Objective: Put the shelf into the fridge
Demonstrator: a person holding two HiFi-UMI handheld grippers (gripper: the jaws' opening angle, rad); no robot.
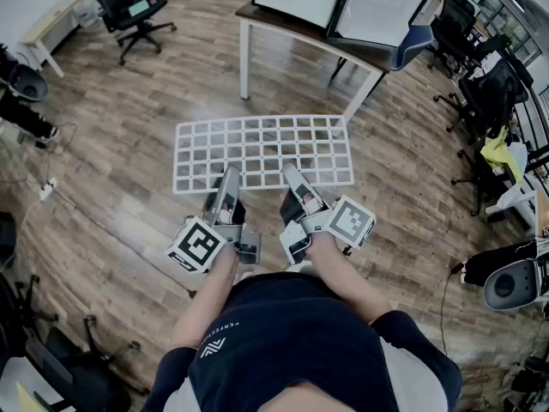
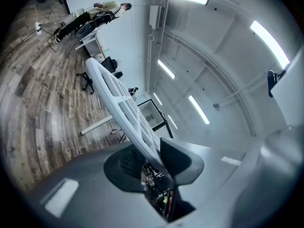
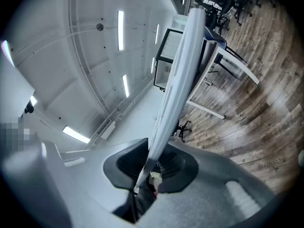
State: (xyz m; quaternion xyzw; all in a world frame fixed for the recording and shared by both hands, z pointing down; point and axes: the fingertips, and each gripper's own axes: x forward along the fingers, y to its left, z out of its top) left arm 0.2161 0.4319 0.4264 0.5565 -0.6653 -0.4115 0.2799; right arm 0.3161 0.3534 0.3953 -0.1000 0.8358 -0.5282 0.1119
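Over the wood-plank floor (image 1: 129, 101), the white grid shelf (image 1: 262, 154) is clamped at six o'clock by the left gripper (image 1: 226, 181) and the right gripper (image 1: 292, 177).

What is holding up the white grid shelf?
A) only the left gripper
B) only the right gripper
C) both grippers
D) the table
C: the left gripper and the right gripper each clamp the near edge of the shelf, side by side.
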